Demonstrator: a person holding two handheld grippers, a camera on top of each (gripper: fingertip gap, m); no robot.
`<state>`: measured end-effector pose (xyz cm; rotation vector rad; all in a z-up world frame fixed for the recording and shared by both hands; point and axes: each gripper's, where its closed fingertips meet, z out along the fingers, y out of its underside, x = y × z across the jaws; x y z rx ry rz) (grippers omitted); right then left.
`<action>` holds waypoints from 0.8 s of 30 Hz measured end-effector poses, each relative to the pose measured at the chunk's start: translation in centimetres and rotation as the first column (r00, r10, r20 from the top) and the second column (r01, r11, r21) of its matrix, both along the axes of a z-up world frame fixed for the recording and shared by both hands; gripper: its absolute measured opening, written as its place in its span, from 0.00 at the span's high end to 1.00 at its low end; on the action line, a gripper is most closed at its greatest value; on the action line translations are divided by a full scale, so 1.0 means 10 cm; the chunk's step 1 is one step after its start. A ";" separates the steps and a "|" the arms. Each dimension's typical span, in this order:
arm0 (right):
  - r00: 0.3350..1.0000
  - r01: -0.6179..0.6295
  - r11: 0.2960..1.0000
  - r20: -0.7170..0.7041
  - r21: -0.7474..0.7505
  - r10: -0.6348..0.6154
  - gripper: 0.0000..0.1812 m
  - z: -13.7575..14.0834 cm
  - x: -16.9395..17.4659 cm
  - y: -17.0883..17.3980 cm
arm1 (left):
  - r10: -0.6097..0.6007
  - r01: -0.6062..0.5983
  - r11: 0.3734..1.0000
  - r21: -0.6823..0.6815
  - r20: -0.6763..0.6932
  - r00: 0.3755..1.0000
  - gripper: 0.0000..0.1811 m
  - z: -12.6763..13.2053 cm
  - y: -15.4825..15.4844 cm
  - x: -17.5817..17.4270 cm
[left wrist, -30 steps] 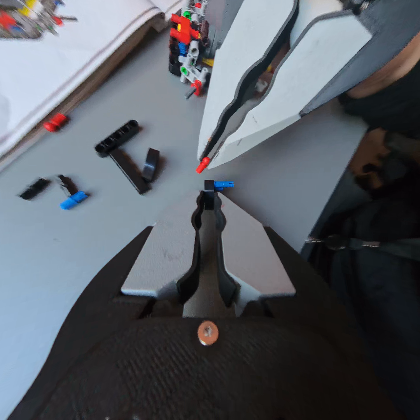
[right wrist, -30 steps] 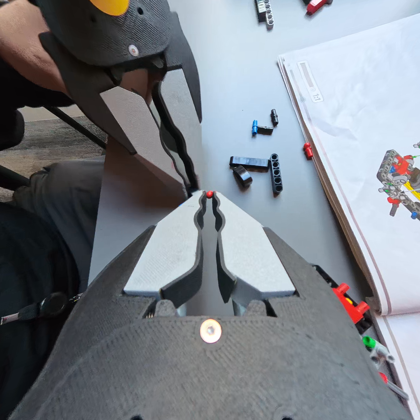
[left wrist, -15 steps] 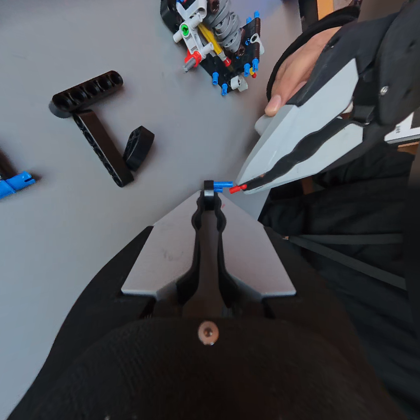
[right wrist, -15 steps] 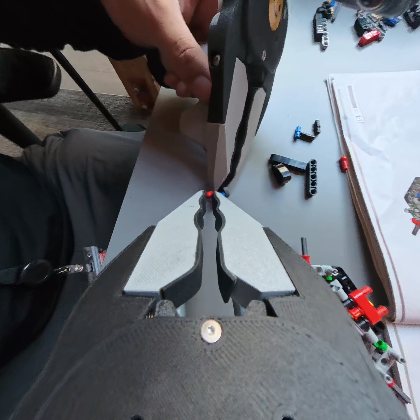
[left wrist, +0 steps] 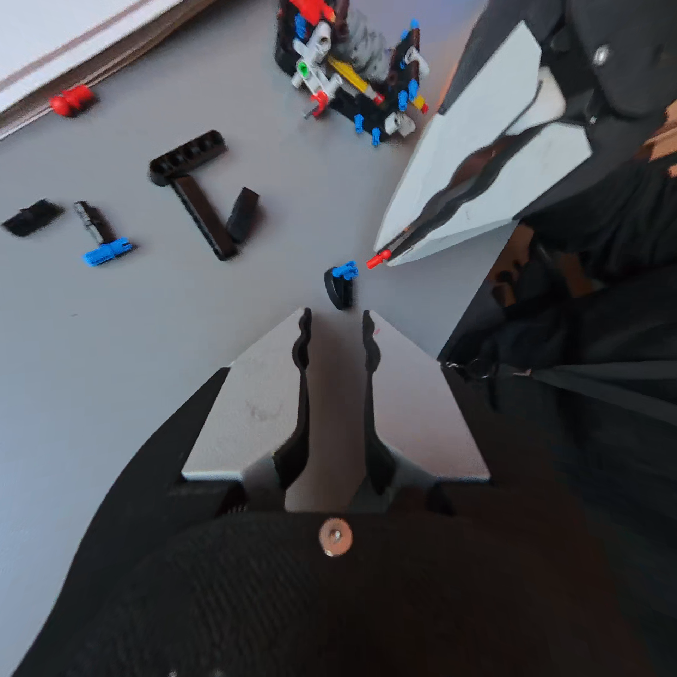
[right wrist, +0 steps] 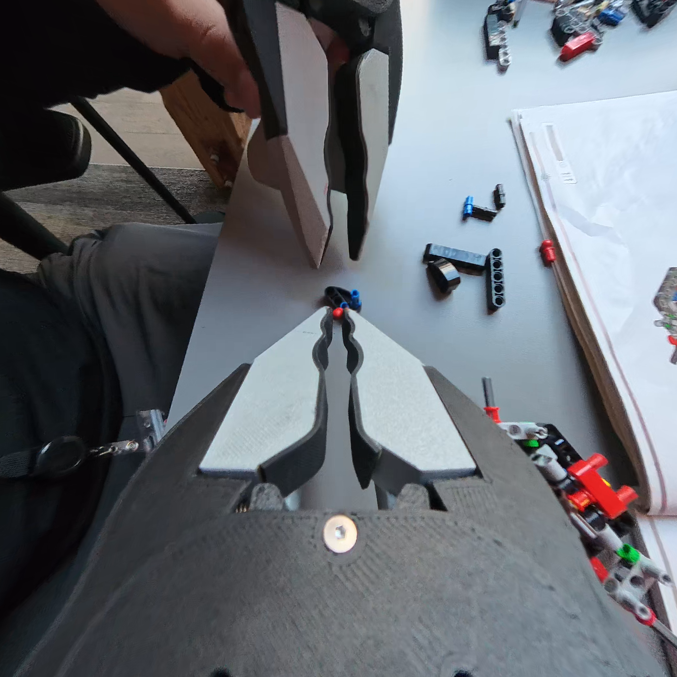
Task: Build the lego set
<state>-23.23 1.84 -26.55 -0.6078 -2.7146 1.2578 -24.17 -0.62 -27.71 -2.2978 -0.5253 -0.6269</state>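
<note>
A small black lego piece with a blue pin [left wrist: 340, 282] lies on the grey table [left wrist: 110, 366] near its edge, just ahead of my left gripper [left wrist: 336, 315], which is open and empty. My right gripper [right wrist: 337, 315] is shut on a small red pin [right wrist: 337, 312], with its tip right beside the blue pin. In the right wrist view the black piece [right wrist: 340, 295] lies between the two grippers, with the left gripper [right wrist: 339, 258] open above it. In the left wrist view the right gripper [left wrist: 384, 256] comes in from the right, the red pin [left wrist: 379, 258] at its tip.
A partly built model [left wrist: 351, 73] stands at the back. Loose black beams [left wrist: 190, 157], a blue pin on a black axle [left wrist: 106, 251] and a red piece [left wrist: 71, 99] lie to the left. An instruction booklet [right wrist: 604, 219] lies beyond them. A pile of parts [right wrist: 571, 29] lies far off. Left and right tips are no more than a few centimetres apart. The red piece [left wrist: 71, 99] is about 12 cm from my left fingertips. Seen from the right wrist view [right wrist: 547, 248] as well.
My left gripper has opened and let go of the black piece with the blue pin, which now lies on the table. The right gripper still holds the red pin.
</note>
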 end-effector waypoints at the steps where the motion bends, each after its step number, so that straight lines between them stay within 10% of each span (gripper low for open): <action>1: 1.000 -0.004 1.000 0.014 0.006 0.004 0.99 -0.02 0.01 0.00 | -0.027 0.026 1.000 -0.018 -0.028 0.999 0.86 -0.04 0.01 0.05; 14: 0.989 0.057 0.995 0.141 -0.080 -0.045 0.99 0.09 -0.03 0.25 | -0.159 0.167 0.982 0.091 -0.085 0.984 1.00 0.12 0.39 0.46; 24: 0.927 0.108 0.929 0.373 -0.355 0.035 0.99 0.36 0.06 0.14 | 0.014 0.057 0.992 0.112 -0.551 0.834 0.90 0.34 0.43 0.17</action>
